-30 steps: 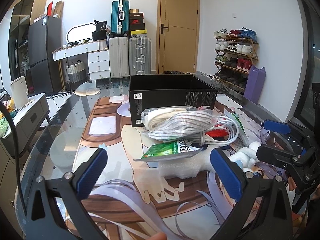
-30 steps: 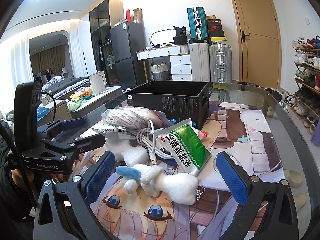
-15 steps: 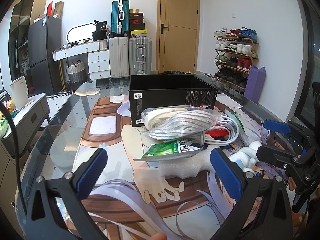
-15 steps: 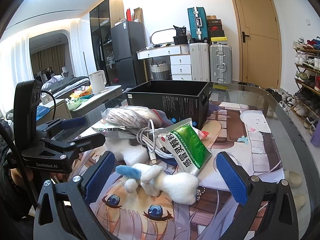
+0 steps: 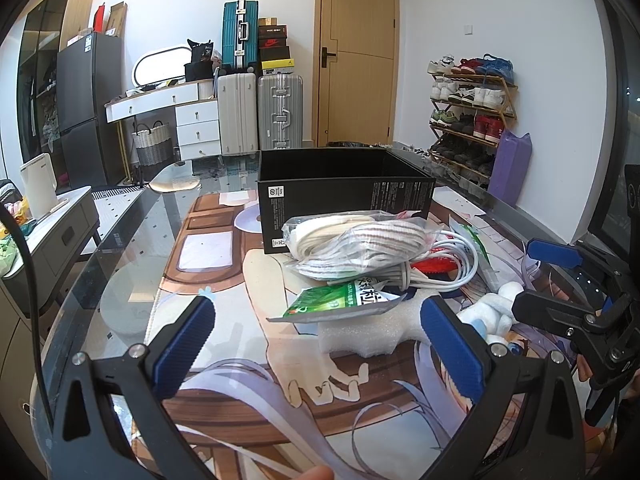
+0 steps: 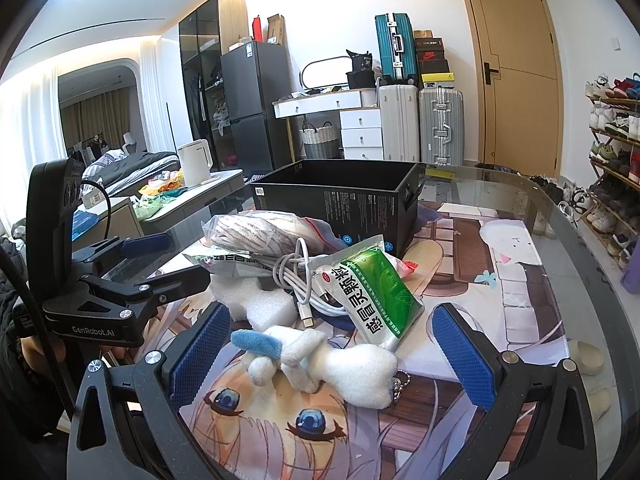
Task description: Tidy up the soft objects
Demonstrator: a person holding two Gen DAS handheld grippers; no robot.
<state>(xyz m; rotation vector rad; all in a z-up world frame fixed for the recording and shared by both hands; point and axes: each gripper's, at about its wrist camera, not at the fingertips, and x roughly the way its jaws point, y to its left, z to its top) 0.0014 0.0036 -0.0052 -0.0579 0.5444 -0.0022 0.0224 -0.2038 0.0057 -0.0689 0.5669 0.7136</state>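
1. A pile of soft things is lying on a glass table (image 6: 560, 240), over a printed cartoon mat (image 6: 280, 420), just in front of an open black cardboard box (image 5: 344, 196) with matte walls and small white print.
2. A fuzzy white plush toy (image 6: 344, 364) with a blue tuft and a small metal chain is lying nearest the right gripper (image 6: 328, 356), between its spread fingers but not touching them.
3. A glossy green and white packet (image 6: 376, 292) is leaning on the toy's far side, resting on a coiled white cable (image 6: 296, 276) with a flat plug.
4. A block of white foam (image 5: 360, 332), pitted and roughly cut, is sitting under a second green packet (image 5: 340, 300), just beyond the left gripper (image 5: 320, 344).
5. A clear crinkled plastic bag (image 5: 360, 240) holding ribbed, striped cloth is topping the pile, touching the box's front wall.
6. The left gripper is hovering wide open, its blue ridged pads (image 5: 184, 344) well apart and holding nothing.
7. The right gripper is likewise gaping wide, its blue textured pads (image 6: 464, 356) gripping nothing.
8. Compared with the earlier frames, nothing is changing: both grippers and every item are sitting in the same spots.
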